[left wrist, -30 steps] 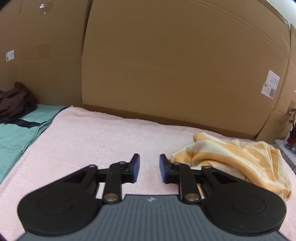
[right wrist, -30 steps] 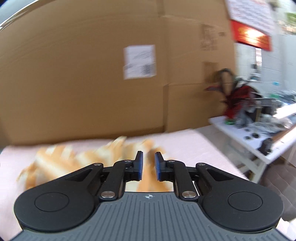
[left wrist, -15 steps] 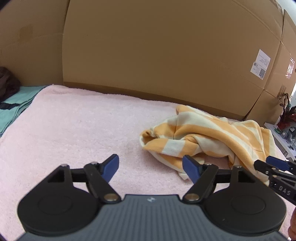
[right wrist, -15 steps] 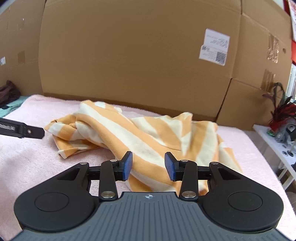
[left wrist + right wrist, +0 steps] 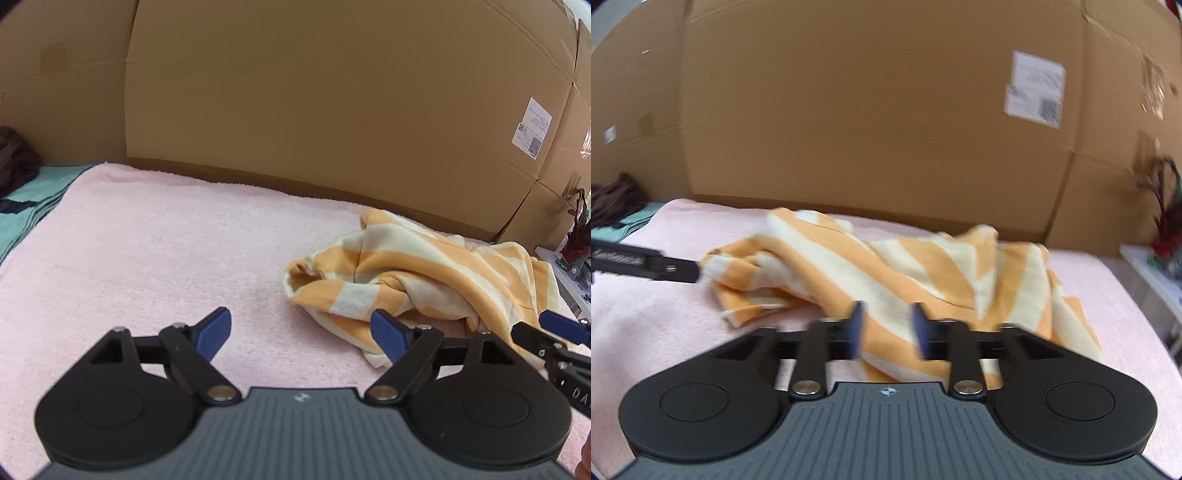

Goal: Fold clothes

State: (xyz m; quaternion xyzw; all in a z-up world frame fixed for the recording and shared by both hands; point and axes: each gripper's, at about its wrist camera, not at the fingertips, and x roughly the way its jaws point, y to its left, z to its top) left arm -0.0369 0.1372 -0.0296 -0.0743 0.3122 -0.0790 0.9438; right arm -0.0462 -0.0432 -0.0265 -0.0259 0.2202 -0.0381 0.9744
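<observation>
A crumpled orange-and-cream striped garment [image 5: 417, 280] [image 5: 897, 273] lies on the pink towel-covered surface [image 5: 147, 251] [image 5: 646, 332]. My left gripper [image 5: 301, 328] hovers low over the pink cloth just left of the garment's near corner; its jaws stand wide and are still opening, with nothing between them. My right gripper [image 5: 886, 328] is right in front of the garment's near edge, jaws opening, the striped cloth seen through the gap but not pinched. Each gripper's tip shows in the other's view: the right gripper at the edge [image 5: 554, 332], the left finger [image 5: 646, 264].
Tall cardboard boxes [image 5: 332, 110] [image 5: 868, 110] wall off the back of the surface. A teal cloth [image 5: 22, 221] with a dark brown garment [image 5: 613, 195] on it lies at the far left. A white table with clutter [image 5: 1156, 273] stands off the right edge.
Both grippers opened from nearly shut to wide. The left swung right and down toward the garment; the right swung left, bringing the garment and the left finger into view.
</observation>
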